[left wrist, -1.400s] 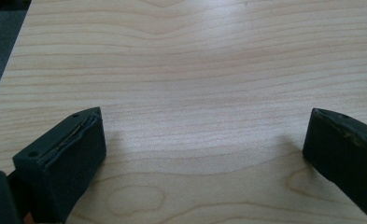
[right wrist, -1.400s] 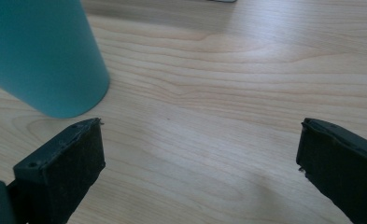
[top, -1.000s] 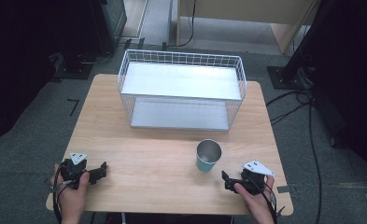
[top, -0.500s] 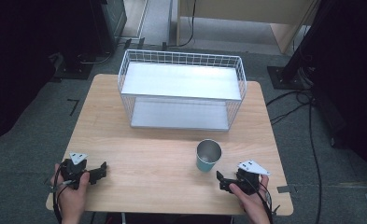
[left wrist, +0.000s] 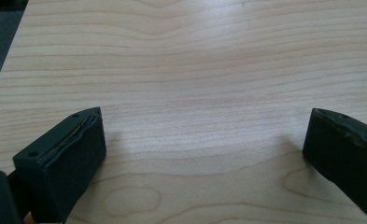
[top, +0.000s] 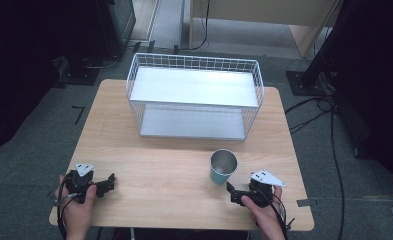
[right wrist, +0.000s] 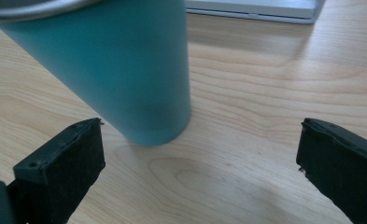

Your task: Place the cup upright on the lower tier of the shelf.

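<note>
High view first: my right gripper (top: 232, 194) sits low on the wooden table (top: 159, 165) with its jaws spread wide and nothing between them. The teal cup (top: 222, 167) stands upright just ahead of it, a bit toward its left jaw, not touching. My left gripper (top: 109, 182) is far off to the side, jaws wide apart too, with bare wood ahead. Past the cup is a white wire basket (top: 194, 97). The table's near edge is right behind both grippers.

Probably a lab: dark equipment stands (top: 329, 55), floor cables (top: 334, 135), grey carpet (top: 29, 165).
</note>
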Demonstrator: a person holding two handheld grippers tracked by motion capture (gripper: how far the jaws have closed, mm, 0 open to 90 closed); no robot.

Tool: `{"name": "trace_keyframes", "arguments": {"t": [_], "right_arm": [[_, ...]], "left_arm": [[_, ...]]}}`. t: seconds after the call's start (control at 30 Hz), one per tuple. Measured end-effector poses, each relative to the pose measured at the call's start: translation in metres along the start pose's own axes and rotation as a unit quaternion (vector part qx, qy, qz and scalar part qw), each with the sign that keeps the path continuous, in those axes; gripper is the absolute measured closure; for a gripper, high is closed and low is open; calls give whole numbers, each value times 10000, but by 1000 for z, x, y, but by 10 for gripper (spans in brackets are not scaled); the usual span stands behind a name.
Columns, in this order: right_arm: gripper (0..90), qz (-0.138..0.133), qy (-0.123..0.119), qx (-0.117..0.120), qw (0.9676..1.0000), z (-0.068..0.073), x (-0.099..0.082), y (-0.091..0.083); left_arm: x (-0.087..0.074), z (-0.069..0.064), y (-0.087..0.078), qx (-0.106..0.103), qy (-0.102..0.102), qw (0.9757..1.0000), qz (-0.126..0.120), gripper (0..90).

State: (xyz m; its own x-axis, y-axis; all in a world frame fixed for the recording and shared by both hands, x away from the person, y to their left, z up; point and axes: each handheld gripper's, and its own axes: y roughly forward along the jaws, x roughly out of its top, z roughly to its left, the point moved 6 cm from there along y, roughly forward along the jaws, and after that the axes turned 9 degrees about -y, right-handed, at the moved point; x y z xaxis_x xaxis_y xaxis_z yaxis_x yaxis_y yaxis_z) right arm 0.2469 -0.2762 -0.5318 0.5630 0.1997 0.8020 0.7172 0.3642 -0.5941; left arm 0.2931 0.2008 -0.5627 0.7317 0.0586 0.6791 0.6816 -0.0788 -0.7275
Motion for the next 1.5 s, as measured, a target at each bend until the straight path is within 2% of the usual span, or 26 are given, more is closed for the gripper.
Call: {"name": "trace_keyframes", "arguments": {"t": [0.3, 0.7, 0.93, 1.23, 1.33, 1.5], "right_arm": [[10, -72, -117, 189, 9997, 18, 12, 10], [41, -212, -106, 229, 9995, 29, 20, 22], [52, -416, -39, 244, 9988, 36, 27, 29], [65, -608, -20, -52, 9981, 41, 34, 41], [143, -710, -49, -219, 9972, 42, 36, 43], [163, -811, -168, -303, 9961, 45, 37, 44]], "left_arm": [[0, 0, 0, -1, 3, 10000, 1, 0], [0, 0, 0, -1, 1, 10000, 0, 0], [0, 0, 0, -2, -1, 10000, 0, 0], [0, 0, 0, -3, -4, 10000, -3, 0], [0, 0, 0, -4, -3, 10000, -4, 0], [0, 0, 0, -2, -4, 10000, -4, 0]]}}
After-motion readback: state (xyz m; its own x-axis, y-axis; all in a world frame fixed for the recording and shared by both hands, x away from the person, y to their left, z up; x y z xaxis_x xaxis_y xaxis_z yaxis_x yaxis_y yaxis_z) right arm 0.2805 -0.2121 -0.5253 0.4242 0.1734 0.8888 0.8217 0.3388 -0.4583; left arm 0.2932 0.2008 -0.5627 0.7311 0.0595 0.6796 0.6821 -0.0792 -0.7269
